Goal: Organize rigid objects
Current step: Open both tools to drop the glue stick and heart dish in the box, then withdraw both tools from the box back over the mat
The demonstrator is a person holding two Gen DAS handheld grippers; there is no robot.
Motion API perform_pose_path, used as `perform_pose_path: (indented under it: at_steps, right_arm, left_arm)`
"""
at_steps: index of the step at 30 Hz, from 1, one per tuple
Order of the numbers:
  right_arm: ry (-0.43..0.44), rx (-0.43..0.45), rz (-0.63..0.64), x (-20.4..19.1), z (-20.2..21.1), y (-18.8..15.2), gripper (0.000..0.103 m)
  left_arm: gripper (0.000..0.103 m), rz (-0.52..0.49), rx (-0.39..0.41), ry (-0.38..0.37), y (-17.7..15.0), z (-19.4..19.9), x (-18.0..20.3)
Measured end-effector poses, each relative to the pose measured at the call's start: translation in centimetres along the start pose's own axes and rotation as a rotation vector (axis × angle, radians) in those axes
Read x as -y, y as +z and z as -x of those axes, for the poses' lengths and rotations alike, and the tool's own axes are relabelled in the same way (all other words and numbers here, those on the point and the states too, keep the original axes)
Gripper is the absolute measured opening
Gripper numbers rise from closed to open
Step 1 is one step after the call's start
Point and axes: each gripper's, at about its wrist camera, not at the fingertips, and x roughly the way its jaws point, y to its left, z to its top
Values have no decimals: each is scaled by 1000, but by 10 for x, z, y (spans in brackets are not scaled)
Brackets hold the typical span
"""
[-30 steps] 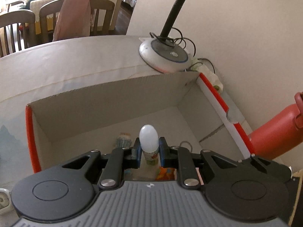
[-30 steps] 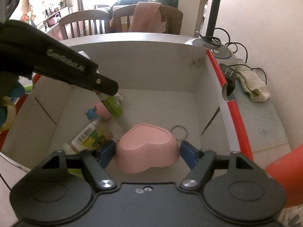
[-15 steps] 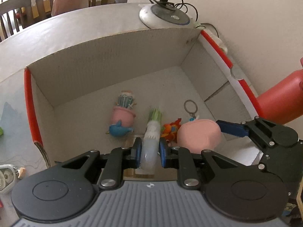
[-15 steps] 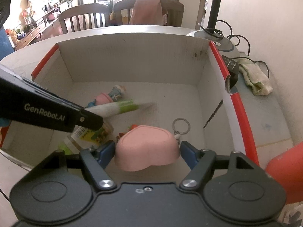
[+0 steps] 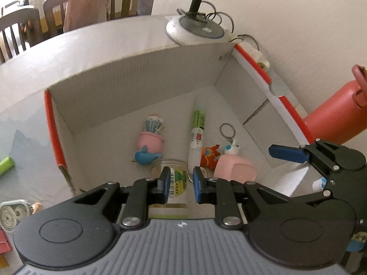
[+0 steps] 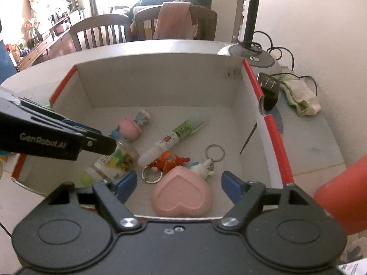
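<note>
A white cardboard box (image 5: pixel 142 73) (image 6: pixel 160 78) with red edges holds several items. A white and green tube (image 5: pixel 197 135) (image 6: pixel 174 137) lies on its floor beside a pink cactus pot figure (image 5: pixel 151 137) (image 6: pixel 133 126), a clear jar (image 5: pixel 176 181) (image 6: pixel 114 160), a red toy keychain (image 6: pixel 168 160) and a rabbit keychain (image 6: pixel 204 167). A pink heart dish (image 6: pixel 182 197) (image 5: pixel 235 168) lies near the front wall. My left gripper (image 5: pixel 179 183) is open and empty above the jar. My right gripper (image 6: pixel 179 183) is open and empty above the heart dish.
A red bottle (image 5: pixel 332 119) stands right of the box. A lamp base (image 5: pixel 195 29) with cables sits behind it, with a black adapter (image 6: pixel 269 89) and cloth (image 6: pixel 300 96) on the right. Small items lie left of the box (image 5: pixel 6 165). Chairs stand beyond the table.
My left gripper opened and let go of the tube, which now lies on the box floor. My right gripper opened and let go of the heart dish, which rests in the box.
</note>
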Motion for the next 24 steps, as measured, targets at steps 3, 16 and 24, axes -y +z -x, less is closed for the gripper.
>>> perform_pose_path:
  at_steps: [3,16,24]
  right_arm:
    - [3,25,5,-3,10,4,82]
    - [82,123,-27,-43,61,0,85]
    - [131,183,-40,-85,85,-7,88]
  left_arm:
    - [19,-17,39,-1,-3,15,3]
    - [19,-60,170,-6,-35,84,-13]
    - [19,-54,222,4,-70,126,-42]
